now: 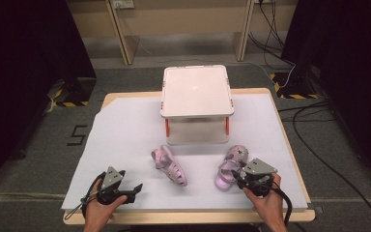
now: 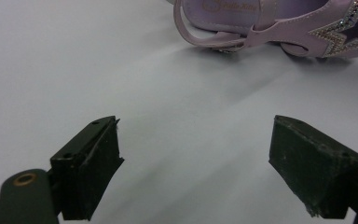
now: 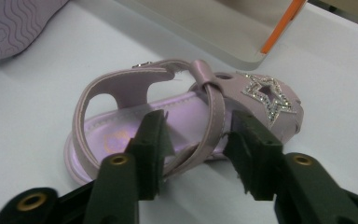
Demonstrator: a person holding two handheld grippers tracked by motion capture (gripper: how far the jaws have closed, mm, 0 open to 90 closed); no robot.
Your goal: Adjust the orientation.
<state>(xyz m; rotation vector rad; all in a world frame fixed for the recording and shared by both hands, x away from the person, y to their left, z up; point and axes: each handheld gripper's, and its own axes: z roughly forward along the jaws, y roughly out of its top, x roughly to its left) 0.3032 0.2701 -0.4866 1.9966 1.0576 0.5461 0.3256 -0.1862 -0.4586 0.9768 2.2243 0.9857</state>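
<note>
**Ana:** Right gripper view puts the right gripper over the right sandal, one jaw inside on the insole and the other outside the near edge, with the side strap running between them. Why grab there?

**Ben:** My guess is that the strap and sidewall give a thin, firm ridge to pinch, while the sole is too broad. The jaws are partly drawn in around it, but I cannot tell whether the pads press on the strap yet, so I'd call it closing on, not holding.

**Ana:** And the sandal itself?

**Ben:** High view shows it flat on the white sheet, near the right front edge, star-decorated toe toward the white stand. The left sandal lies on its side nearer the middle, well apart from it.

**Ana:** What about the left gripper?

**Ben:** It sits low at the front left, jaws spread wide with nothing but bare sheet between them. It points toward the left sandal, probably waiting its turn.

**Ana:** Why is the stand behind?

**Ben:** Likely the shelf where the pair goes.
</note>
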